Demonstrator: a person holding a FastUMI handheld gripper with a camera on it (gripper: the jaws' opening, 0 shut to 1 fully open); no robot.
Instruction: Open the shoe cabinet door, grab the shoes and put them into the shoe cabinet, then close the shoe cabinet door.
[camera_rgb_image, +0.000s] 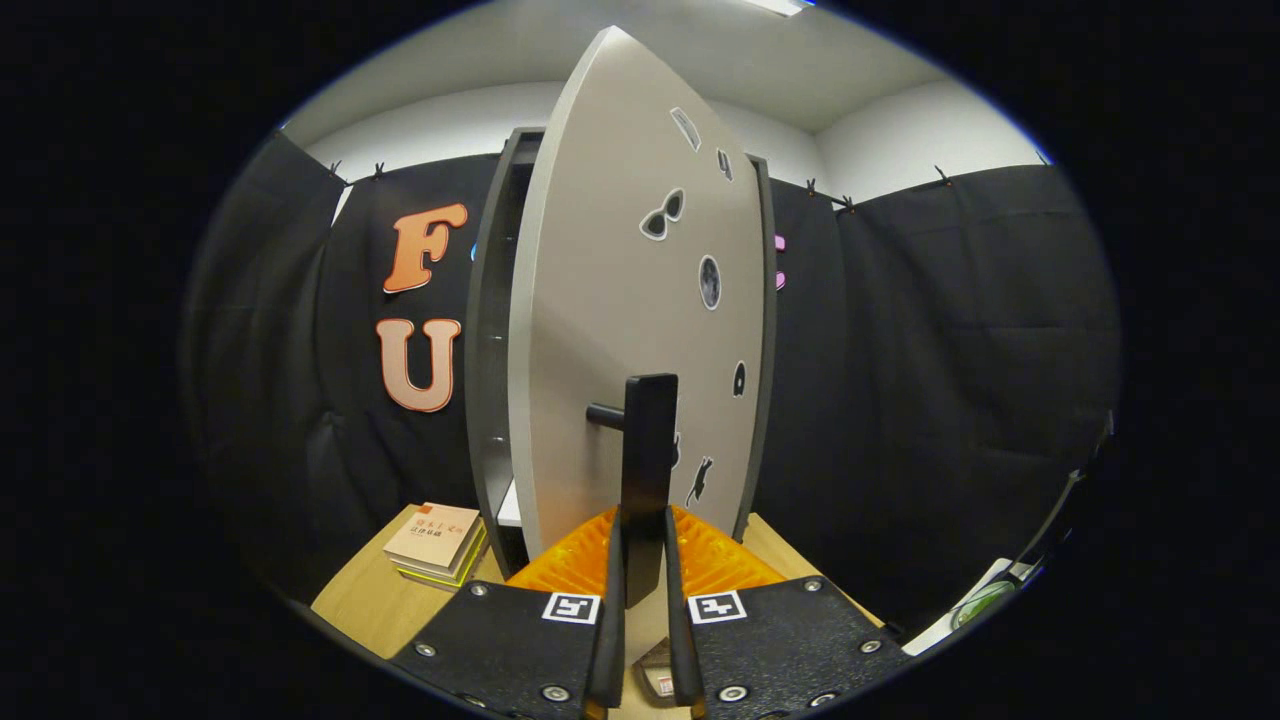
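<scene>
Your gripper (645, 545) is clamped on the black door handle (648, 450), both fingers pressing it. 1 grey cabinet door (620, 330) stands part open w/ approx 7 stickers, no legible text. 2 books (436, 542) stacked left of the cabinet (490, 380); cover writing too small to read.

Camera on the gripper, low and close to the cabinet door

It looks forward along the two fingers (598, 560) from just above the wooden tabletop (370, 600); the door (610, 330) rises right ahead, its black handle (648, 470) between the fingers; the booth's wall lies beyond
</scene>
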